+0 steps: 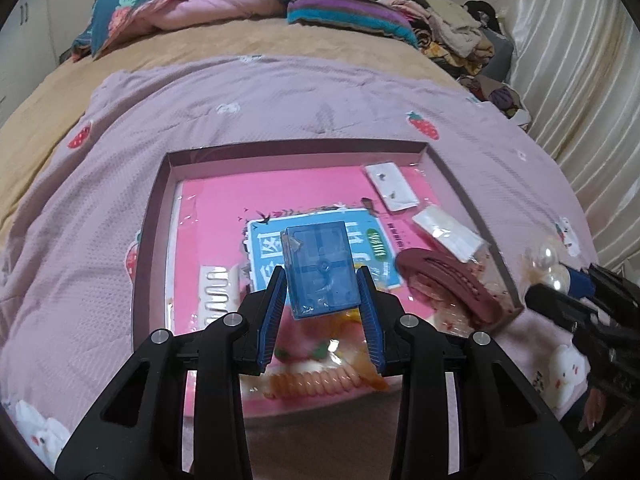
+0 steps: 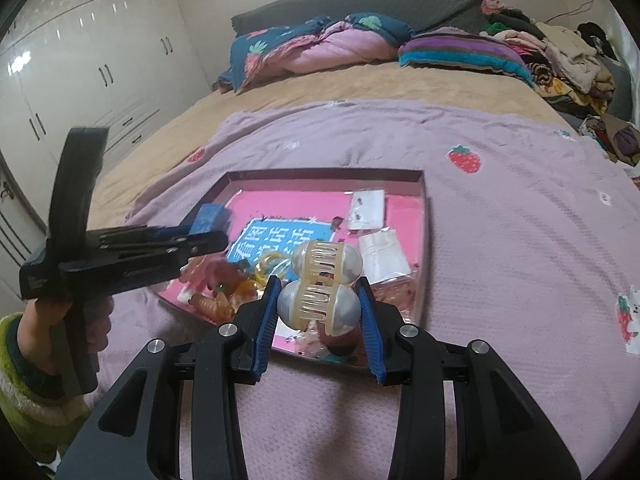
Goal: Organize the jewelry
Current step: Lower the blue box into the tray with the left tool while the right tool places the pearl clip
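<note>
Blue label (image 2: 282, 240) on pink sheet (image 2: 280, 204) in tray (image 2: 424, 216), beyond the right gripper's tips: large white Chinese characters, reading 看图 and 说话.
Green patch on the label, beside the left gripper's right finger: white lettering, illegible.

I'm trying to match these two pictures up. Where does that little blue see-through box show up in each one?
Left wrist view: the blue box sits in the middle, clamped between the left gripper fingers.
Right wrist view: the same box is at centre-left, seen side-on at the tip of the gripper held in the left hand.
Shared landmark: the blue label with white characters on the pink tray floor.
</note>
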The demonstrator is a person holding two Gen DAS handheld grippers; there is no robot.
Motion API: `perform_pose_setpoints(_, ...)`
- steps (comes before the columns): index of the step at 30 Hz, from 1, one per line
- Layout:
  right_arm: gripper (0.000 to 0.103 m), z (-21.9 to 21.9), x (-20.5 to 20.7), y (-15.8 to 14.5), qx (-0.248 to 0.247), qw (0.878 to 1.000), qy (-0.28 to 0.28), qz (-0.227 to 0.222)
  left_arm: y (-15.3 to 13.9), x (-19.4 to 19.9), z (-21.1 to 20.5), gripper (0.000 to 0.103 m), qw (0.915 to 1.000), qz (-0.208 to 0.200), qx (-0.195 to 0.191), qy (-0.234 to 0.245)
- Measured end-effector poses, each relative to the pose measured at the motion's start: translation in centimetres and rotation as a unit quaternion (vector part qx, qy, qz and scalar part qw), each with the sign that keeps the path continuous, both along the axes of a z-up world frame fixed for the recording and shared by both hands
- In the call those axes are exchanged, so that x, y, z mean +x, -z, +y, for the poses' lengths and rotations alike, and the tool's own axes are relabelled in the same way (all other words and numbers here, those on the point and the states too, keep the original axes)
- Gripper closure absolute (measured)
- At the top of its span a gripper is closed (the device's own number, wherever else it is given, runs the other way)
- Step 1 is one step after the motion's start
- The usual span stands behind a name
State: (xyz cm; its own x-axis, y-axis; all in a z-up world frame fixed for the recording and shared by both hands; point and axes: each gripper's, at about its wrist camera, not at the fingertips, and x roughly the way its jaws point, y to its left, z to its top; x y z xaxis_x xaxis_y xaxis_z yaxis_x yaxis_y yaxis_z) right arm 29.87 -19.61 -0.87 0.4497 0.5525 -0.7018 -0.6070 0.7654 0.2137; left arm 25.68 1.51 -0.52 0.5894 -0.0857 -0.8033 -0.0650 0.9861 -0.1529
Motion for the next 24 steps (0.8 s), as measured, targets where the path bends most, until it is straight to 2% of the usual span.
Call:
perform_pose_setpoints(13,0.066,5.1,-0.1,3.4,-0.02,0.998,-0.048,0.042,1.4,1.1,1.6,0.075,0.9998,0.017,-0.007,-0.012)
perform_pose_setpoints(24,0.066,5.8,-0.4,5.3,-0.032,0.997,-0.043,0.06,2.2,1.2,1.8,0.075,0.9996,0.024,-0.01,-0.014)
